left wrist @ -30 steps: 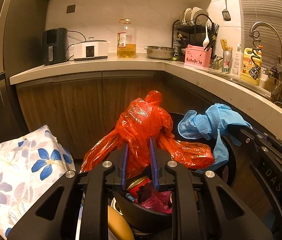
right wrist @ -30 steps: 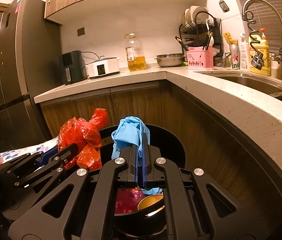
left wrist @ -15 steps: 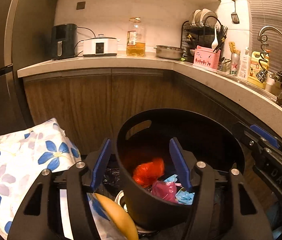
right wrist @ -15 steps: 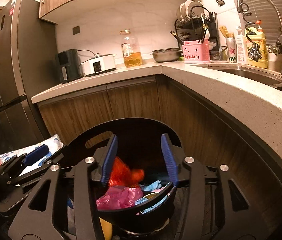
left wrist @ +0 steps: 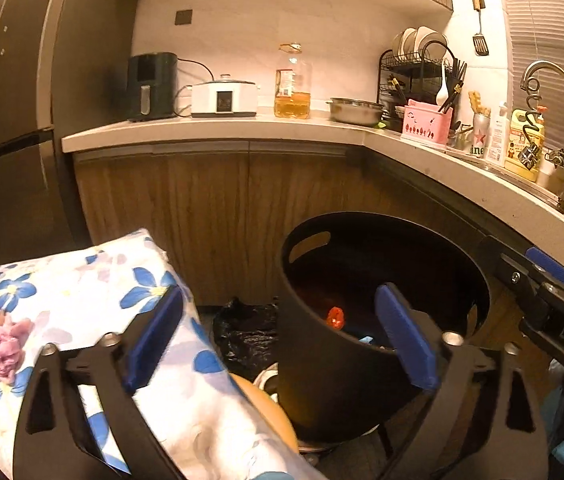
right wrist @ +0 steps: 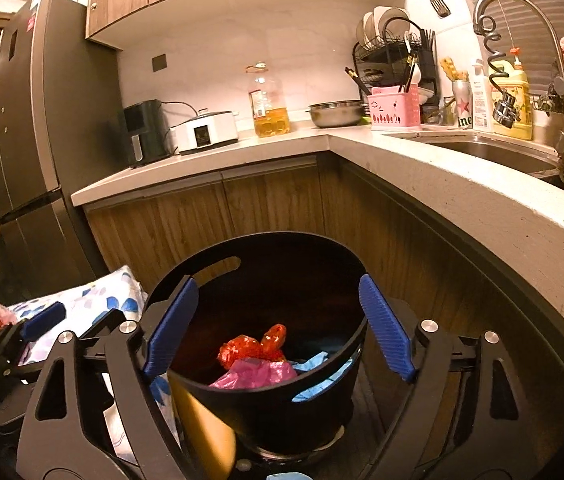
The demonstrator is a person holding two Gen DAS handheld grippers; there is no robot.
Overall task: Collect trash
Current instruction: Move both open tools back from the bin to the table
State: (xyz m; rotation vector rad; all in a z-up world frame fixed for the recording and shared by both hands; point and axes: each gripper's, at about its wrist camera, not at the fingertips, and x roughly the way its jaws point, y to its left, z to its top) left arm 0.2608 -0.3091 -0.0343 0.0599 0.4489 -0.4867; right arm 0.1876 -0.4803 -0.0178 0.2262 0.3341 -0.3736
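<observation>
The left claw (left wrist: 278, 336) was wide open and held nothing. Its jaws had just been opening, and no trash was between them. One blue pad (left wrist: 154, 336) sat over a flowered pillow (left wrist: 82, 292), and the other hung over the black bin (left wrist: 333, 364).

The right claw (right wrist: 280, 326) was wide open too, with nothing in its grip. Its jaws had also just been opening. It hung over the near rim of the black bin (right wrist: 266, 396), and the bin's mouth showed between its two blue pads (right wrist: 172, 326).

The trash lay inside the bin. From the right wrist view, a red bag (right wrist: 254, 346) sat at the bottom, with a pink bag (right wrist: 258, 374) in front of it and a blue glove (right wrist: 313, 362) next to them. From the left wrist view, only a bit of the red bag (left wrist: 335, 316) could be seen.

A crumpled black bag (left wrist: 246, 332) lay on the floor just beside the bin. Behind it all, the bench (right wrist: 461, 188) ran round the corner with a bottle of oil (right wrist: 268, 102) and a metal bowl (right wrist: 335, 114) on top.
</observation>
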